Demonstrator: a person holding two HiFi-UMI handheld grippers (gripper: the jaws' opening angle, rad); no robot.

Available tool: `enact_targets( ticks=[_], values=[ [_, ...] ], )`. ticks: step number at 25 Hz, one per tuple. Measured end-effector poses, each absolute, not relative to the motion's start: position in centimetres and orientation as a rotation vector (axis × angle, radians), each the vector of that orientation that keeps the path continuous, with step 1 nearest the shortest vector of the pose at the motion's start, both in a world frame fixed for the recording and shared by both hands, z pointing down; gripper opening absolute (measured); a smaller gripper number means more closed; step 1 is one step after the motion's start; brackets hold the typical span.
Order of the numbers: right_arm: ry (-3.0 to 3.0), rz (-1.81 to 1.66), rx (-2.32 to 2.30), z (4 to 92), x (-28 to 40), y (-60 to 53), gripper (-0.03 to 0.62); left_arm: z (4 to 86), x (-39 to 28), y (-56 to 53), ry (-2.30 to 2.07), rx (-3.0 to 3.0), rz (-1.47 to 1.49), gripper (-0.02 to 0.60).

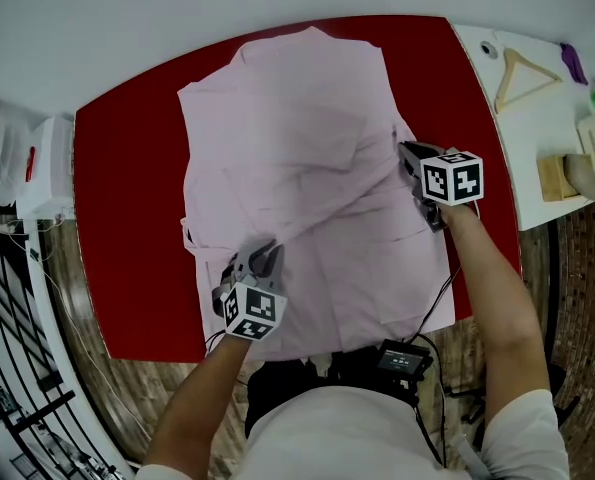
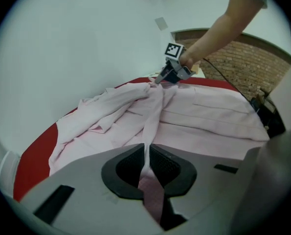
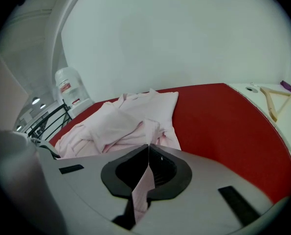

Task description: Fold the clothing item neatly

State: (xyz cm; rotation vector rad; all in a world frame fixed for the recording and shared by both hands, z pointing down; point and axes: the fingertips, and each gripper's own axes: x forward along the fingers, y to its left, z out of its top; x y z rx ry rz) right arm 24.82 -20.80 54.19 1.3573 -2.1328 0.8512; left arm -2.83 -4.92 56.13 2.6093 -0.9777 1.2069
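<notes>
The shirt (image 1: 297,138) is lying spread on the red bench (image 1: 127,168). The left gripper (image 1: 264,258) and right gripper (image 1: 409,156) are each pinching its fabric, fingers clamped on one taut edge running between them. A fold appears to be mid-carry, and the next move is calling for laying that edge down evenly and squarely before letting go.

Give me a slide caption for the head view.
Left gripper and right gripper pinch a pink shirt spread on the red table.
</notes>
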Motion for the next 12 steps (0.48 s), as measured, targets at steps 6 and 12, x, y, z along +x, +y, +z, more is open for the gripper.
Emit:
enact_targets(
  ticks=[6,12],
  values=[
    [-2.154,0.764,1.314,54.1,24.6,-21.7,0.02,56.6,-2.1,-3.8,-0.875,2.67,1.296,0.012],
    [-2.113,0.691,1.348,54.4,25.0,-21.7,0.025,56.7,-2.2,-3.5,-0.83,2.654,1.278,0.04]
  ],
)
